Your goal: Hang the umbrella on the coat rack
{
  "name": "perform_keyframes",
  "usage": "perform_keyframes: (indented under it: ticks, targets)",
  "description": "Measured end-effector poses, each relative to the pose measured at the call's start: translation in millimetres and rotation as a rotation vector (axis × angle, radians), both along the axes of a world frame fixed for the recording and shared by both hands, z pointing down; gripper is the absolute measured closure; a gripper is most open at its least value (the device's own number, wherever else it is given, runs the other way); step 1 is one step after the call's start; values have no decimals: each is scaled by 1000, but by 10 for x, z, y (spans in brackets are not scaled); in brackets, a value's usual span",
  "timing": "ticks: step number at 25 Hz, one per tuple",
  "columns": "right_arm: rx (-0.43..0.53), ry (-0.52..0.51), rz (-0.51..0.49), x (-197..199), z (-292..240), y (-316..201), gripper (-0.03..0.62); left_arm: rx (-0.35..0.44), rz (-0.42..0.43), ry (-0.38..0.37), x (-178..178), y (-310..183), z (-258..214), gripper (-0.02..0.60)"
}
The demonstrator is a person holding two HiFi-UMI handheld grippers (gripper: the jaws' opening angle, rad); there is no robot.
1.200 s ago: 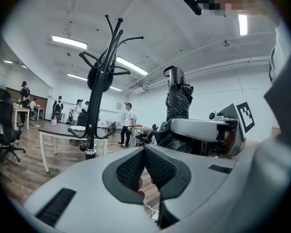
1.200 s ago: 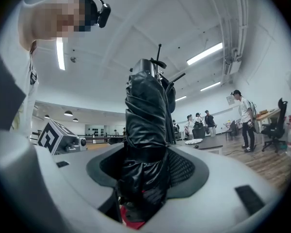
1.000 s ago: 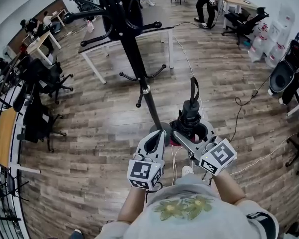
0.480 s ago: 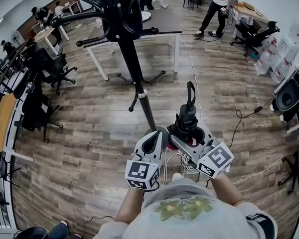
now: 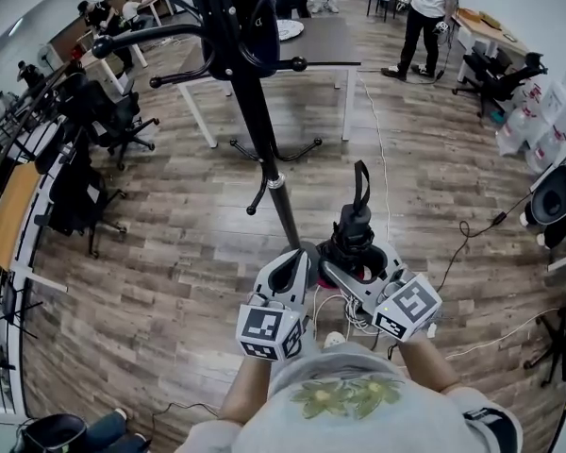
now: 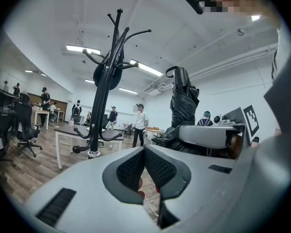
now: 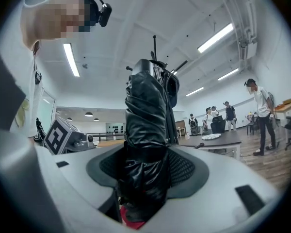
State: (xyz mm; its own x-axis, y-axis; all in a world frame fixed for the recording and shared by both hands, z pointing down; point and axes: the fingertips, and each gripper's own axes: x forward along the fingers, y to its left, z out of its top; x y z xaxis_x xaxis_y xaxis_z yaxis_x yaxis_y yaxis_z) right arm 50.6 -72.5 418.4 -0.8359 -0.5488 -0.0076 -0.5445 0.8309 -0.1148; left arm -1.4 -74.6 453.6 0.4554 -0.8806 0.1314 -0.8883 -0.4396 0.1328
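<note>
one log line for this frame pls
phase: pre-hang | right gripper: shut on umbrella, held upright | left gripper: shut, empty | coat rack: ahead, umbrella not yet hung

umbrella (image 7: 145,130): glossy crinkled cloth | coat rack (image 5: 255,111): smooth metal | floor (image 5: 170,253): wood

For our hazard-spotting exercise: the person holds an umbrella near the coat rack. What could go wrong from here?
The right tongs grip the umbrella by its loose fabric, so it might slip. Its strap loop is narrow and could miss a knobbed hook on the coat rack. Cables lie on the floor by the person's foot, a possible trip.
</note>
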Motion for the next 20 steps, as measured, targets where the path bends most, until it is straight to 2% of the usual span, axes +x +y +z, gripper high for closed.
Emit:
perform_keyframes:
  ticks: [7,12,20]
  targets:
    - [31,-6,12,-20,102,-169,345,-5,35,-15,4,-167,228,578]
    - [50,3,33,-209,-262,-645,344,-18,33,4,-277,-676,-53,578]
    - [107,13,55,-327,-446,-905,344,29,71,5,-330,-987,-215,578]
